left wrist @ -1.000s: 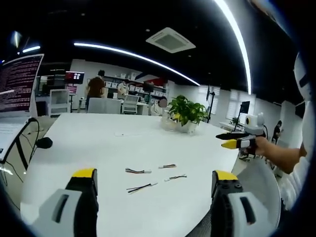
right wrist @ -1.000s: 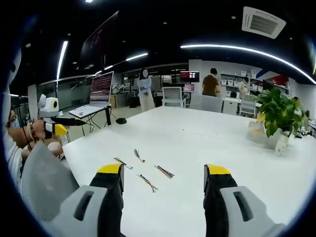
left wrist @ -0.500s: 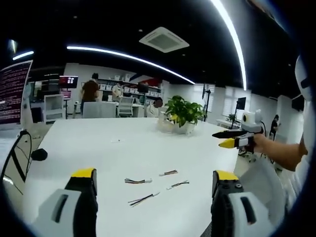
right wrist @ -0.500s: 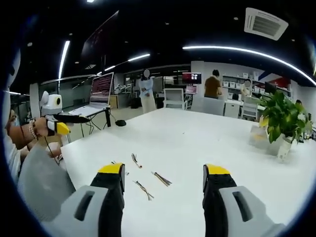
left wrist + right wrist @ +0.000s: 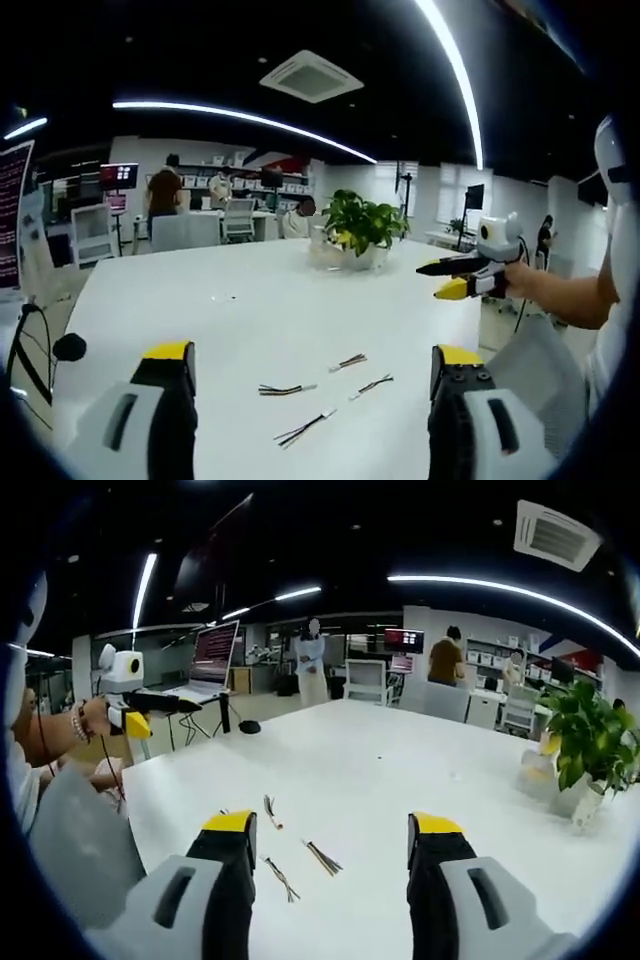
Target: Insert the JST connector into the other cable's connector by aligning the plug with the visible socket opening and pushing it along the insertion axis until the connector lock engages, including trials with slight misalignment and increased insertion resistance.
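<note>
A: Where are the cables?

B: In the left gripper view, four short cable pieces lie loose on the white table (image 5: 250,300), between the two raised jaws; one cable (image 5: 286,389) sits at about 9 o'clock of the group, a second cable (image 5: 347,361) at 12 o'clock, a third cable (image 5: 374,383) at 3 o'clock, a fourth cable (image 5: 305,428) at 6 o'clock; they lie near one another but apart, none joined.

A: And the left gripper?

B: The left gripper (image 5: 312,360) stands wide, its yellow-tipped jaws far apart with nothing between them; it hangs above the table, clear of the cables.

A: The other one?

B: The right gripper (image 5: 330,825) is also spread wide and bare; in its own view the cables lie between its jaws, touched by neither; I cannot tell from these frames which ends carry the plug or the socket; the connectors are too small.

A: Does either gripper show in the other's view?

B: Yes; at 3 o'clock of the left gripper view the right gripper is held up by a hand (image 5: 522,282), above the table's edge; at 9 o'clock of the right gripper view the left gripper is held by a hand (image 5: 92,716) with a bracelet.

A: Anything else?

B: A potted plant (image 5: 357,225) stands at the far side of the table; a laptop (image 5: 208,663) shows at 10 o'clock of the right gripper view; people stand at desks beyond.
</note>
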